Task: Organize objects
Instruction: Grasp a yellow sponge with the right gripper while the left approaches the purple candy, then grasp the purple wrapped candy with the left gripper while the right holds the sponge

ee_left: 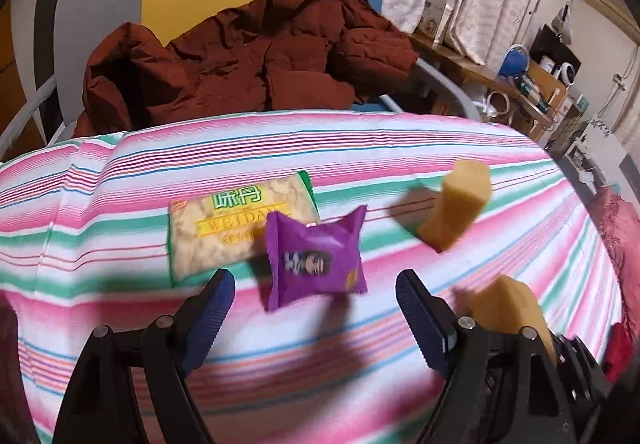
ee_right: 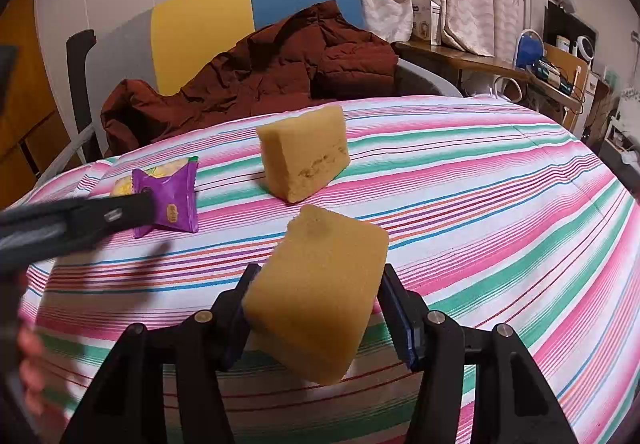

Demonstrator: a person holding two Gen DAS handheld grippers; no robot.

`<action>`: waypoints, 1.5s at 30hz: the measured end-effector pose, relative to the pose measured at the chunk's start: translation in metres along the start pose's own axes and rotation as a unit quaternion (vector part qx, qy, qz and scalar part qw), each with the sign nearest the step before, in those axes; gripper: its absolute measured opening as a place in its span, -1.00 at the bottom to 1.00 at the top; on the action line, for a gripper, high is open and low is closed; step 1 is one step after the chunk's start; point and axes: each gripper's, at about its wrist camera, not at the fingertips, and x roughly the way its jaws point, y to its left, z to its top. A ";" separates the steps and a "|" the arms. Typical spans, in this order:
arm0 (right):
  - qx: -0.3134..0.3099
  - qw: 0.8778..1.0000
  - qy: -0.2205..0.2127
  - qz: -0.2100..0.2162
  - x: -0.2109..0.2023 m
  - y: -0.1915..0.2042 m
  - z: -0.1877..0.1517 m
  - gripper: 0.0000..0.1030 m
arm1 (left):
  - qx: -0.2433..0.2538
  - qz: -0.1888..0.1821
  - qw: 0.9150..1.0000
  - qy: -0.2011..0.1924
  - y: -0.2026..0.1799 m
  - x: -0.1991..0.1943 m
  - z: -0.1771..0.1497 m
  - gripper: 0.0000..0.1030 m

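The right gripper (ee_right: 316,308) has its jaws clamped on a yellow sponge block (ee_right: 316,296); a second sponge block (ee_right: 306,152) sits ahead of them. The left gripper (ee_left: 316,300) gapes wide, purple snack packet (ee_left: 316,258) just ahead between its tips, overlapping the Weidan cracker pack (ee_left: 224,224). Sorting looks barely begun.

Packet (ee_left: 316,258) overlaps cracker pack (ee_left: 236,222); sponge (ee_left: 460,210) right.
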 end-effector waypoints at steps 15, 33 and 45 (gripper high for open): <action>-0.002 1.000 -0.004 -0.004 0.002 0.002 -0.001 0.14 | 0.007 -0.011 0.999 -0.035 0.008 0.015 -0.009 -0.12; -0.039 0.997 -0.062 -0.033 -0.021 0.016 -0.002 0.11 | 0.038 -0.029 0.993 -0.109 0.017 -0.063 -0.068 -0.13; -0.097 0.987 -0.122 -0.035 -0.054 0.043 -0.014 0.11 | 0.046 -0.013 0.990 -0.130 0.031 -0.116 -0.119 -0.13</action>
